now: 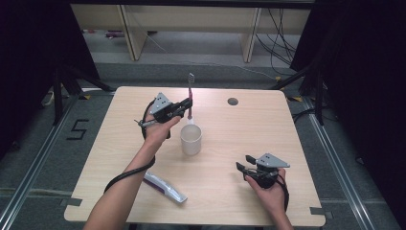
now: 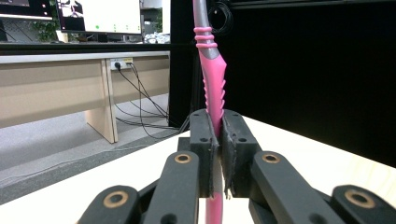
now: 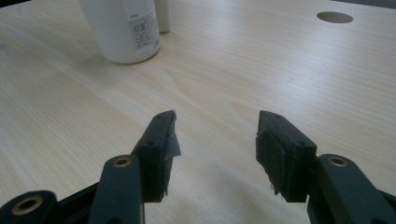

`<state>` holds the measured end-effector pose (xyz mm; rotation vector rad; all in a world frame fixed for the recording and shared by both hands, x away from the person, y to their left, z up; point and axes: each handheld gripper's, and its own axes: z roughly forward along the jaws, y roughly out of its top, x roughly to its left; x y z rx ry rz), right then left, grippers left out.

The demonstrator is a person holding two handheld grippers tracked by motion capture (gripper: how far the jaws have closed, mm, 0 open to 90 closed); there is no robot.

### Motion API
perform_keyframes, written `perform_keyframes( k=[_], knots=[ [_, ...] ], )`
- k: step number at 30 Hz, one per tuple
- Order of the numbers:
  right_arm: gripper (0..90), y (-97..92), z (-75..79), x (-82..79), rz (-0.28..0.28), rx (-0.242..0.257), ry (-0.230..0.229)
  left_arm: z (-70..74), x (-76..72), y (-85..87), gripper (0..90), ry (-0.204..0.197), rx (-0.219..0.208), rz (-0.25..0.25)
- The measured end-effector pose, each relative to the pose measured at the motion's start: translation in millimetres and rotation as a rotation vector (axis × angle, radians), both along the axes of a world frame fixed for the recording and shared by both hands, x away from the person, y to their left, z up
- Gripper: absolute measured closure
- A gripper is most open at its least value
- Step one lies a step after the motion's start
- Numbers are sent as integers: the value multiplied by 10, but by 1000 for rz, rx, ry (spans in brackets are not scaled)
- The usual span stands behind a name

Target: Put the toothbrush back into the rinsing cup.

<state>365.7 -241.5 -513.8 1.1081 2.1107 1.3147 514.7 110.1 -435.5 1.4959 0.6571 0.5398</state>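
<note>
Dark curtains close in both sides of the room, with pale desk legs and cables on the grey floor behind. The light wooden counter [image 1: 225,187] carries a white cup [image 1: 191,139] near its middle and a toothpaste tube [image 1: 165,186] by the near edge. The left gripper [image 1: 184,106] has its jaws clamped on a pink toothbrush [image 1: 190,96], upright just behind the cup, likely for lowering in. The right gripper [image 1: 243,165] rests aside, jaws wide and empty.

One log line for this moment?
left hand-held gripper: shut on toothbrush, above cup | right hand-held gripper: open, empty
</note>
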Motion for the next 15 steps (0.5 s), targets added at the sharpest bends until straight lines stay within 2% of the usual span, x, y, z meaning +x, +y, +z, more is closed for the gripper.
perform_keyframes(
  k=[5, 6, 7, 13, 14, 15],
  knots=[
    [482, -5, 3, 0, 4, -5, 4, -7, 10, -8, 835, 0, 2, 1],
    [482, -8, 1, 6, 1, -10, -12, -10, 15, -9, 835, 0, 4, 1],
    [482, -2, 3, -2, -1, -4, 6, -15, 19, -10, 835, 1, 4, 2],
    [482, -1, 3, -5, -1, -2, 10, -46, 21, -22, 835, 6, 20, 2],
    [482, -5, 1, 3, 2, -7, -7, -51, 21, -26, 835, 6, 23, 4],
    [482, -1, -2, 3, 0, -3, -5, -55, 22, -30, 835, 6, 26, 4]
  ],
)
